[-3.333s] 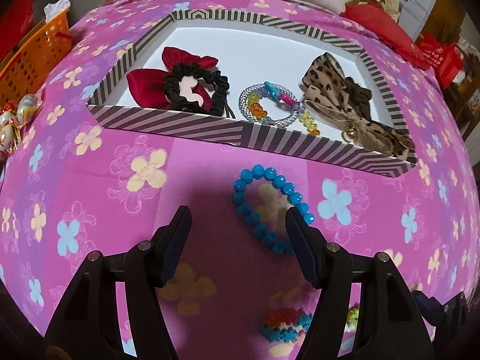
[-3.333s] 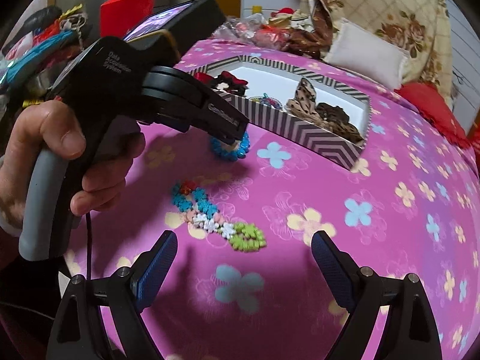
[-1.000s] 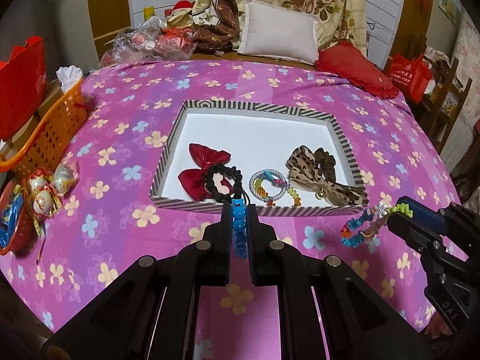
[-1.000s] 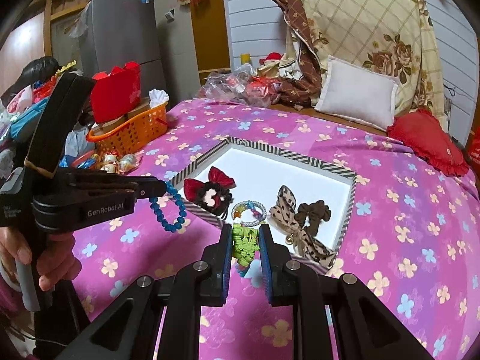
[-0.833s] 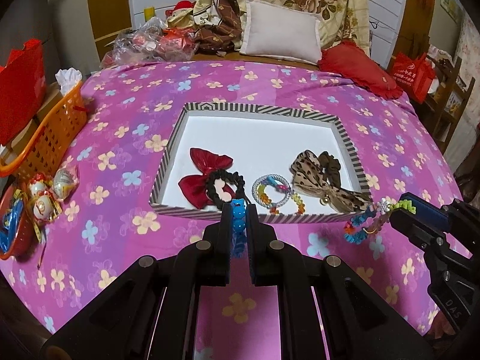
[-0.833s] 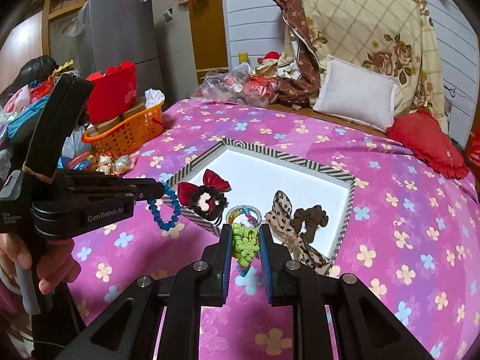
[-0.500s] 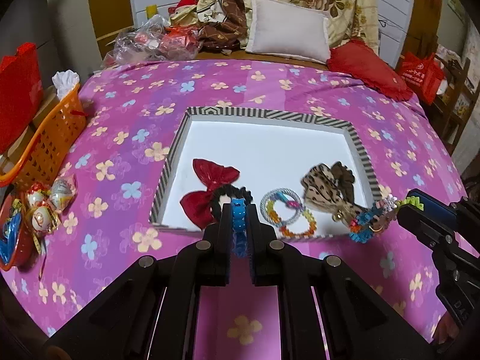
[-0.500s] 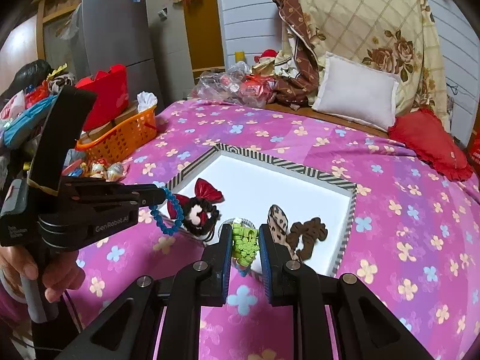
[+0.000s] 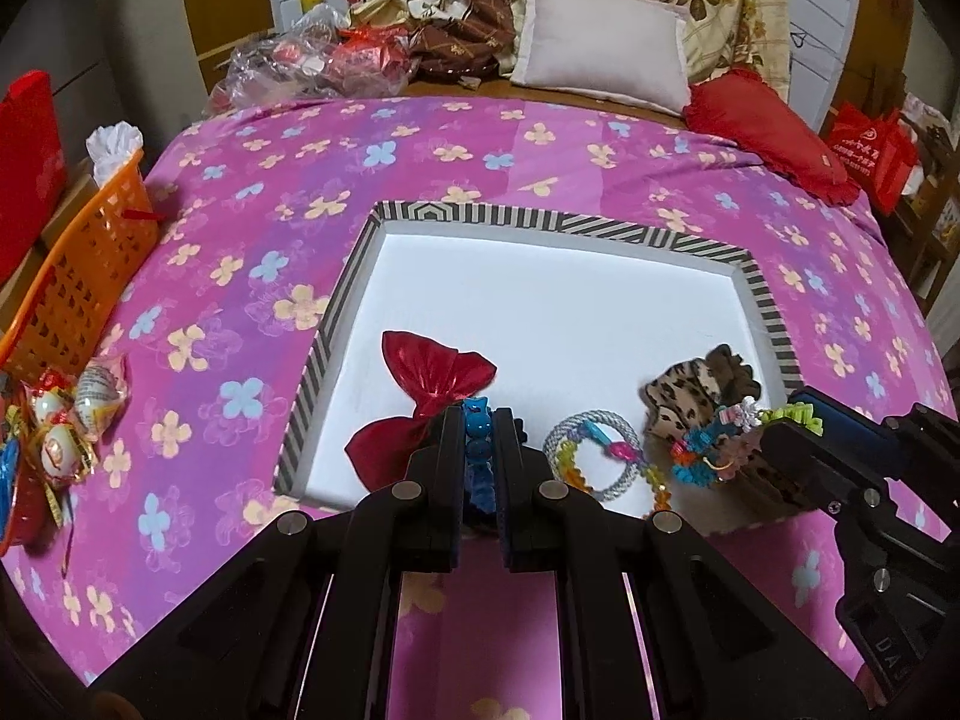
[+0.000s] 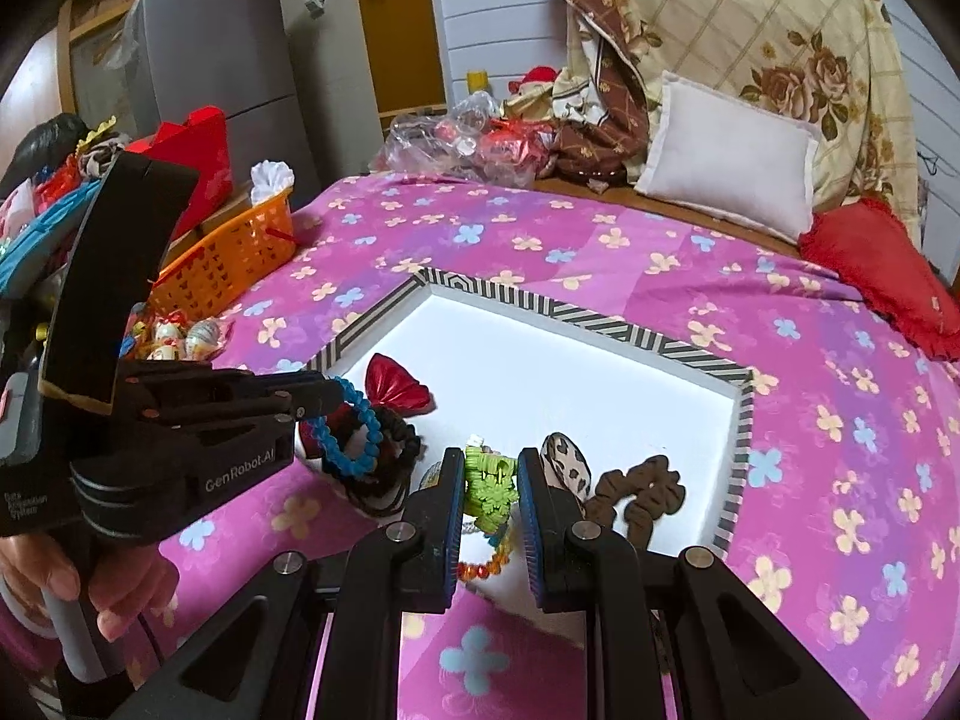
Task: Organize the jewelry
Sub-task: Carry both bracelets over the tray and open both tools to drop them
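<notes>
Left tongs (image 9: 480, 438) clench a blue bead bracelet (image 10: 354, 438) and right tongs (image 10: 491, 480) a multicoloured flower bracelet (image 9: 714, 444), both held over the striped tray's (image 9: 540, 219) near edge on the bed.

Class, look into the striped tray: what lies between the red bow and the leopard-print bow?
In the left wrist view, a grey ring bracelet with coloured charms lies on the white tray floor between the red bow and the leopard-print bow.

White lettering "GenRobot.AI" runs along the black plastic body of the left gripper (image 10: 327, 396), at nine o'clock in the right wrist view; smaller print beside it, perhaps "Data", is too blurred.
</notes>
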Demonstrator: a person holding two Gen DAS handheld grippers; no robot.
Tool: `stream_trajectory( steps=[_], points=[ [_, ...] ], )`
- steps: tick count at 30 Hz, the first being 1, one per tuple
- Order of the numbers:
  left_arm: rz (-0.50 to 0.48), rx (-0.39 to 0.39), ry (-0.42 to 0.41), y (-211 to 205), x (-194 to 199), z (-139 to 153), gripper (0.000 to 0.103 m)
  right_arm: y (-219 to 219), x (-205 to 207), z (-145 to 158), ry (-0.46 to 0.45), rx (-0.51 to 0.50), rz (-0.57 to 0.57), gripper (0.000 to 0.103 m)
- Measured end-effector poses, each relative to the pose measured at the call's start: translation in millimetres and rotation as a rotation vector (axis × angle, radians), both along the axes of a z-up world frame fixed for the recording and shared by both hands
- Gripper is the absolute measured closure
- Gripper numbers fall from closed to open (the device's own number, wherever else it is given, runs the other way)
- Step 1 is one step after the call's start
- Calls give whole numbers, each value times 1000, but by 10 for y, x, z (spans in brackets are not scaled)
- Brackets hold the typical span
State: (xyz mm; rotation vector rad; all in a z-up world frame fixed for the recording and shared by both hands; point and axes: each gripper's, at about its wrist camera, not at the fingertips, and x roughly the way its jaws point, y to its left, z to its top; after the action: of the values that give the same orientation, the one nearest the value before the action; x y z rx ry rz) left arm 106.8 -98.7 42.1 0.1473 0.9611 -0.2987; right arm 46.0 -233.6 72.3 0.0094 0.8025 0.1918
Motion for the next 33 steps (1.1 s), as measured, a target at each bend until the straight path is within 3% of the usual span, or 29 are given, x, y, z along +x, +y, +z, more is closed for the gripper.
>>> stream_trajectory(
  steps=[19, 29, 31, 32, 33],
  points=[
    [31, 23, 53, -8, 271, -370, 96, -89, 385, -406, 91, 31, -26, 86],
    [33, 32, 81, -30, 282, -553, 96, -169, 331, -675, 152, 42, -45, 86],
    [30, 37, 72, -38, 251, -554, 96, -192, 283, -655, 148, 51, -54, 69],
    [30, 40, 66, -41, 235, -550, 95, -209, 252, -630, 138, 57, -60, 55],
    [29, 39, 64, -38, 221, -544, 93, -222, 215, -599, 125, 65, -61, 54]
  ],
)
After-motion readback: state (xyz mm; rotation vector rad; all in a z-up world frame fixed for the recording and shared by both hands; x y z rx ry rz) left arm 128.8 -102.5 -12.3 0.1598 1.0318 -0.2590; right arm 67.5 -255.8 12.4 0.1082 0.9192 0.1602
